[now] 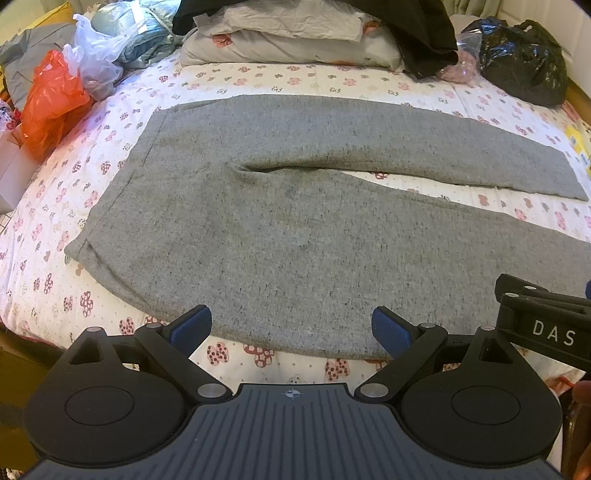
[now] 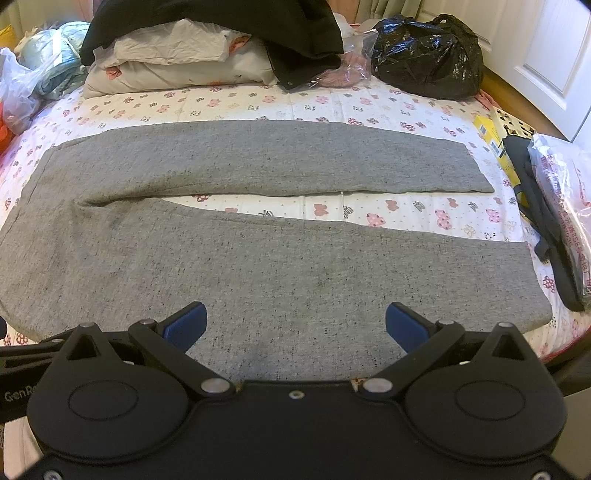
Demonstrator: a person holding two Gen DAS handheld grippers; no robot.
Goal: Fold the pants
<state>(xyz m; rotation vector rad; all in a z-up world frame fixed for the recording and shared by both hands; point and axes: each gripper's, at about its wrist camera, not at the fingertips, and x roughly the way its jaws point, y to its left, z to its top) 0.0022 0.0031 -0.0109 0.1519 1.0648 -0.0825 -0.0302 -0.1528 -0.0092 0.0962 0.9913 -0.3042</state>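
Grey sweatpants (image 1: 295, 221) lie flat on the bed, waistband to the left, both legs spread to the right with a gap between them. They also show in the right wrist view (image 2: 277, 266). My left gripper (image 1: 291, 328) is open and empty, hovering over the near edge of the pants by the hip. My right gripper (image 2: 295, 325) is open and empty, over the near leg. The right gripper's arm shows at the right edge of the left wrist view (image 1: 546, 325).
The bed sheet (image 1: 258, 81) has a butterfly print. Pillows with a black garment (image 2: 207, 33) lie at the back. A black bag (image 2: 428, 55) sits back right, orange (image 1: 51, 103) and clear bags back left, a yellow box (image 2: 498, 136) and a wrapped packet (image 2: 561, 206) at right.
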